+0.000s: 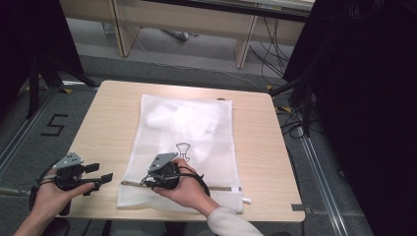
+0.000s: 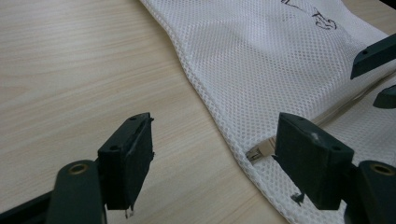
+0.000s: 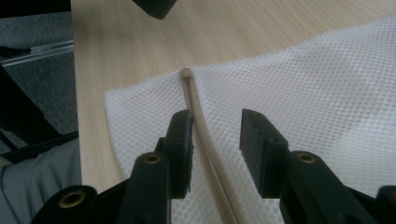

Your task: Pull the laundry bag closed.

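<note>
A white mesh laundry bag [image 1: 196,147] lies flat on the wooden table [image 1: 105,118], with white cloth inside its far half and a small black drawing on it. A beige zipper [image 1: 221,188] runs along its near edge. My right gripper [image 1: 145,182] rests over the bag's near left part. In the right gripper view it [image 3: 215,116] stands open with the zipper strip [image 3: 198,112] running between the jaws, its end [image 3: 186,72] just ahead. My left gripper [image 1: 101,173] is open at the table's near left, pointing at the bag's corner, where the zipper end [image 2: 259,151] shows.
A white tab [image 1: 246,200] sticks out at the zipper's right end. The table's front edge [image 1: 275,219] is close behind the hands. Bare wood lies left of the bag [image 2: 70,70]. Desks and cables stand on the floor beyond the table.
</note>
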Tool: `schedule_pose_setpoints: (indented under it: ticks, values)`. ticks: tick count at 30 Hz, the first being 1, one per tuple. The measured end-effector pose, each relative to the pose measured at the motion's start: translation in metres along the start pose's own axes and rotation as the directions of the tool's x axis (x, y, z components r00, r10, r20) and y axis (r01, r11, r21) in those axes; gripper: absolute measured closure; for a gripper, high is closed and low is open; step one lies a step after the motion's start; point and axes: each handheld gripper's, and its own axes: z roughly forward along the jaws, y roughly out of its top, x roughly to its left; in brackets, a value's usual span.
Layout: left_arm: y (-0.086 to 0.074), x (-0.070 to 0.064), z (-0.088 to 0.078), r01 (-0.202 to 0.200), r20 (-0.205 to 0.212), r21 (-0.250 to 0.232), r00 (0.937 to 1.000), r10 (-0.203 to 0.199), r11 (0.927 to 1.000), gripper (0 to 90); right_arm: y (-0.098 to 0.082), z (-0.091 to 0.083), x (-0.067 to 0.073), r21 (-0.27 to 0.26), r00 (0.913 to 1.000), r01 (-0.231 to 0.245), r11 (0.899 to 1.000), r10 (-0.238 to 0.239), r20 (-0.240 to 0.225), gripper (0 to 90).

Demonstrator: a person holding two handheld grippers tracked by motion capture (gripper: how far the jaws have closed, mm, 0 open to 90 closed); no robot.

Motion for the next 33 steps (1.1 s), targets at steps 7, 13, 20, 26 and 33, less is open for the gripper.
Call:
schedule_pose_setpoints:
  ticks: [7,13,20,26,33]
  values:
    - [0.000,0.000,0.001,-0.001,0.002,0.002,1.0000,0.001,1.0000,27.4,0.008,0.016,0.005,0.008,0.9992,0.027,1.000,-0.027,-0.030,67.3]
    - [0.000,-0.001,0.001,0.000,0.007,0.000,1.0000,0.000,1.0000,27.2,0.015,0.027,0.008,0.019,0.9989,0.023,1.000,-0.022,-0.043,70.0]
    - [0.000,0.000,0.000,0.000,0.003,0.000,1.0000,0.000,1.0000,26.9,0.023,0.042,0.008,0.017,0.9978,0.040,0.999,-0.039,-0.053,72.6]
    - [0.000,0.000,0.000,-0.001,0.000,0.000,1.0000,0.001,1.0000,26.8,0.028,0.054,0.009,0.048,0.9976,0.015,0.999,-0.011,-0.068,72.5]
    - [0.001,-0.001,0.000,-0.003,-0.005,0.001,1.0000,0.003,1.0000,26.8,0.032,0.065,0.008,0.053,0.9958,0.020,0.998,-0.015,-0.090,73.5]
